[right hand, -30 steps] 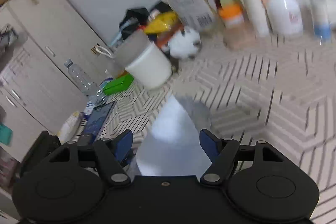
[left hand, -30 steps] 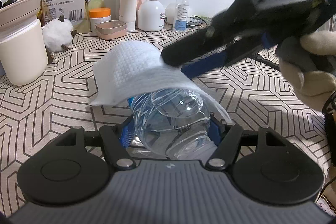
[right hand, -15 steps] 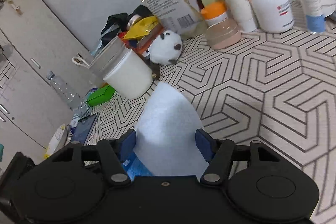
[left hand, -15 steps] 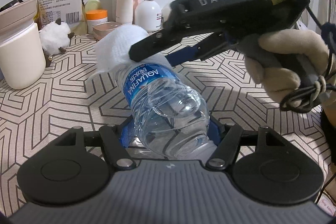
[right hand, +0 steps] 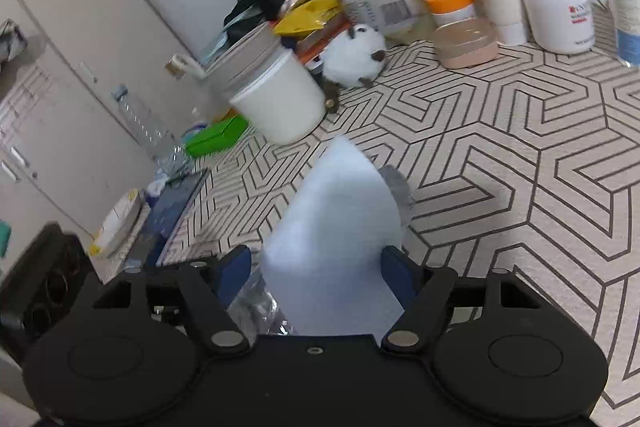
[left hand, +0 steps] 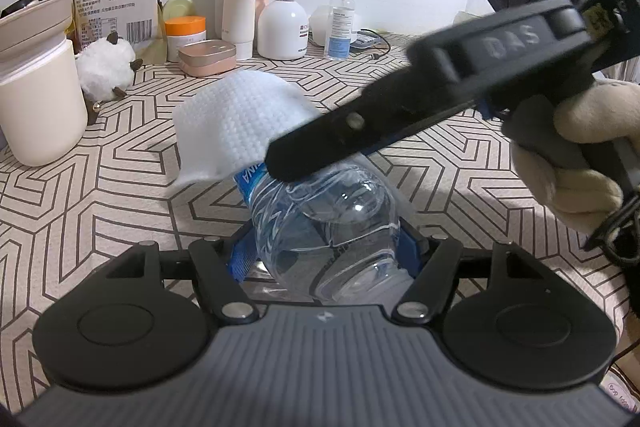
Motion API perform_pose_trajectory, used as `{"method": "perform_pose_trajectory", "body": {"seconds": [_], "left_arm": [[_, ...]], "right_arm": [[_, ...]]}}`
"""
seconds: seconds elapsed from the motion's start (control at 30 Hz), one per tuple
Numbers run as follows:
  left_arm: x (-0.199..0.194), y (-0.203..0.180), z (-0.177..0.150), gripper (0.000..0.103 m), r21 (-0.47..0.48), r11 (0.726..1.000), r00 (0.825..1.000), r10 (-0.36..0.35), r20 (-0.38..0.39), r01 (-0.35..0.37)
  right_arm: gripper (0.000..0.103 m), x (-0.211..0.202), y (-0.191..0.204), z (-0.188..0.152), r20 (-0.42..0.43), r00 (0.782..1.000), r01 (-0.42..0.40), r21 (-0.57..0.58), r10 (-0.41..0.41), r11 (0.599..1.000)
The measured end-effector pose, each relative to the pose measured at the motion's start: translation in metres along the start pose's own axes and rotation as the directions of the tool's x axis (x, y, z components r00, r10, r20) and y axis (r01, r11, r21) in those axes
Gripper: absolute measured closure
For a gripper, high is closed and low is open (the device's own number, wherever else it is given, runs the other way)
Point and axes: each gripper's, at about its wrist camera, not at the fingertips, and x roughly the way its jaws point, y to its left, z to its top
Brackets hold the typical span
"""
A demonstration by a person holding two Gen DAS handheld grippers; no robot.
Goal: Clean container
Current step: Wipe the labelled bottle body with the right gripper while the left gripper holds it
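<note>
So my left gripper (left hand: 326, 251) had its jaws clenched on the clear water bottle (left hand: 320, 223), gripping the fat bottom end with the blue pads pressed against both sides. The bottle was lying tilted away from the camera over the middle of the patterned counter (left hand: 100, 195), label end pointing toward the far side. A white wipe (left hand: 236, 123) was draped over that far end, covering the neck, so I couldn't see the cap at all. My right gripper (right hand: 320, 271) came in from the right, held by a gloved hand (left hand: 576, 163), and sat across the top of the bottle right where the wipe ended. In the right wrist view the wipe filled the gap between the blue pads, with a bit of clear bottle showing low on the left, and the jaws were opening at that point; I couldn't tell whether the pads were really pressing on the wipe. The view from that side was a bit blurry. Off to the left stood a white jar (left hand: 36, 99) with a fluffy white toy (left hand: 106, 69) next to it, and along the far wall sat a pump bottle (left hand: 282, 23), a spray bottle (left hand: 340, 23) and an orange-lidded pot (left hand: 186, 37).
</note>
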Motion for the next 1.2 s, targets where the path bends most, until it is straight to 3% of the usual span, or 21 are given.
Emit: {"method": "perform_pose_trajectory", "body": {"seconds": [0.27, 0.47, 0.67, 0.97, 1.2], "left_arm": [[-0.001, 0.001, 0.001, 0.035, -0.004, 1.0, 1.0, -0.008, 0.0, 0.008], [-0.001, 0.004, 0.001, 0.035, -0.007, 0.998, 0.998, -0.058, -0.002, 0.058], [0.0, 0.003, 0.001, 0.035, 0.018, 0.992, 0.992, -0.128, -0.009, 0.129], [0.0, 0.003, 0.001, 0.034, 0.018, 0.99, 0.99, -0.14, -0.011, 0.14], [0.0, 0.007, 0.001, 0.033, -0.03, 0.994, 0.995, -0.101, -0.001, 0.101]], "right_arm": [[0.024, -0.008, -0.004, 0.002, -0.037, 0.998, -0.055, 0.024, 0.055, 0.998], [0.024, -0.015, -0.019, 0.008, -0.012, 0.994, -0.107, 0.134, 0.11, 0.985], [0.023, -0.024, -0.022, 0.011, 0.046, 0.999, -0.017, 0.133, 0.011, 0.991], [0.024, -0.014, -0.014, 0.01, 0.055, 0.994, 0.095, 0.021, -0.096, 0.995], [0.024, -0.021, 0.013, 0.003, 0.023, 1.0, 0.023, -0.109, -0.021, 0.994]]}}
